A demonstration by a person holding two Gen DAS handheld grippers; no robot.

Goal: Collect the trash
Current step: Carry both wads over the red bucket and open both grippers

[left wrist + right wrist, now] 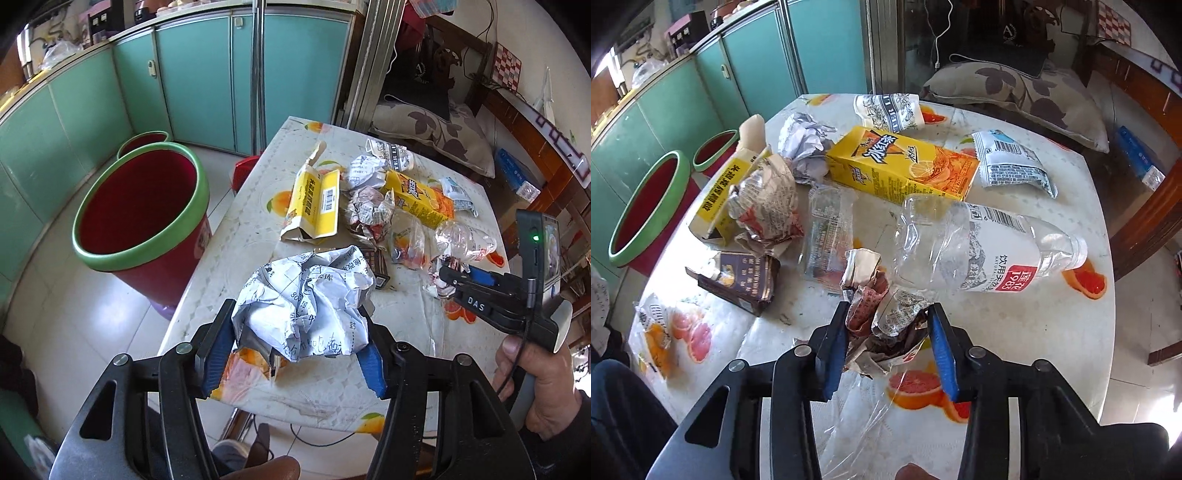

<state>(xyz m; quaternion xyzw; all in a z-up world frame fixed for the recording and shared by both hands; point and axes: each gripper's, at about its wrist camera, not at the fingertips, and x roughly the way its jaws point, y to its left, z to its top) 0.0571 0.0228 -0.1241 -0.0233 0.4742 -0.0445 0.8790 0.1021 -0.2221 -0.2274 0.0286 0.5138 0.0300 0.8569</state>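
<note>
the left gripper is clamped on a large crumpled ball of white printed paper, its blue pads pressing the wad from both sides above the near edge of the table. the right gripper grips a smaller wad of crumpled printed wrapper, with the blue pads squeezing it at each side; from the left wrist view the same gripper sits at the right side of the table with the wad at its tips.

just beyond the right gripper lies a crushed clear plastic bottle on its side, touching the held wrapper. to its left lie a clear plastic bag and a torn dark brown carton. farther back are a yellow drink carton, a flattened yellow box with a barcode, another crumpled printed wad, and a crumpled white paper ball. a white snack packet and a patterned paper cup lie near the far edge.

on the floor left of the table stands a red bin with a green rim, a second one just behind it.
</note>
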